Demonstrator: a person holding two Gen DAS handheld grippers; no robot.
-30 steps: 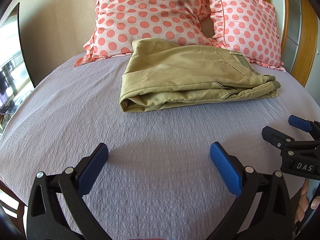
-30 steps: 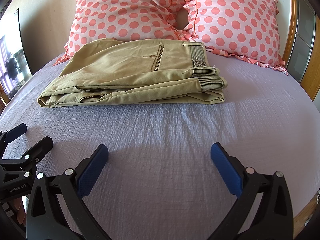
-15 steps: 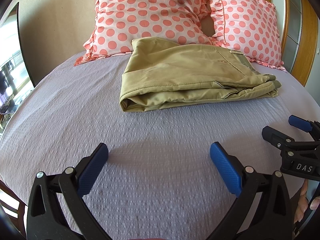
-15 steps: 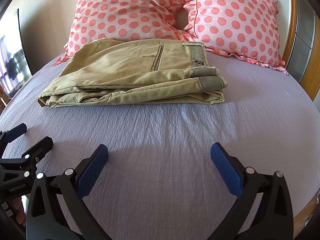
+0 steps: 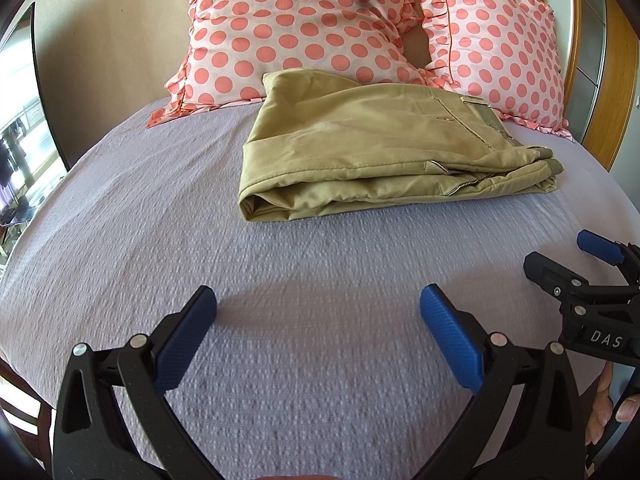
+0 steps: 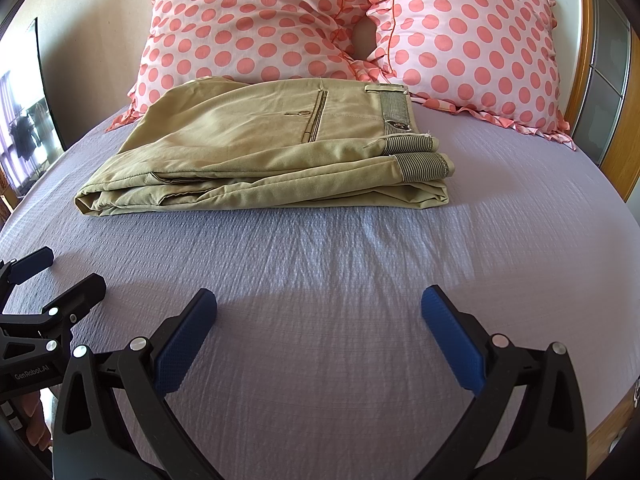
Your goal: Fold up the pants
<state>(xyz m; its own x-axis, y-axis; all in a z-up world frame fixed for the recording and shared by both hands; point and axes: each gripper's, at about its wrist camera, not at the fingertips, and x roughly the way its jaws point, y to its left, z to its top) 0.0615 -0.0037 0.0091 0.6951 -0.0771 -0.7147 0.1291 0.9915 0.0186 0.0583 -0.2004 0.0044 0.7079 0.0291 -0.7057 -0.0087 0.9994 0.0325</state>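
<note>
The khaki pants (image 6: 264, 152) lie on the lilac bedspread (image 6: 340, 288), folded into a compact stack just in front of the two dotted pillows (image 6: 248, 24). The folding looks finished to me. The left gripper (image 5: 318, 312) has its jaws spread wide and holds nothing, and the right gripper (image 6: 319, 312) is the same; both hover above the bedspread, well apart from the pants. If any step remains, I think it is only to press the top layer flat and align the striped waistband (image 6: 412, 146) edges, with light touch so the stack does not slide. No container is visible here.
</note>
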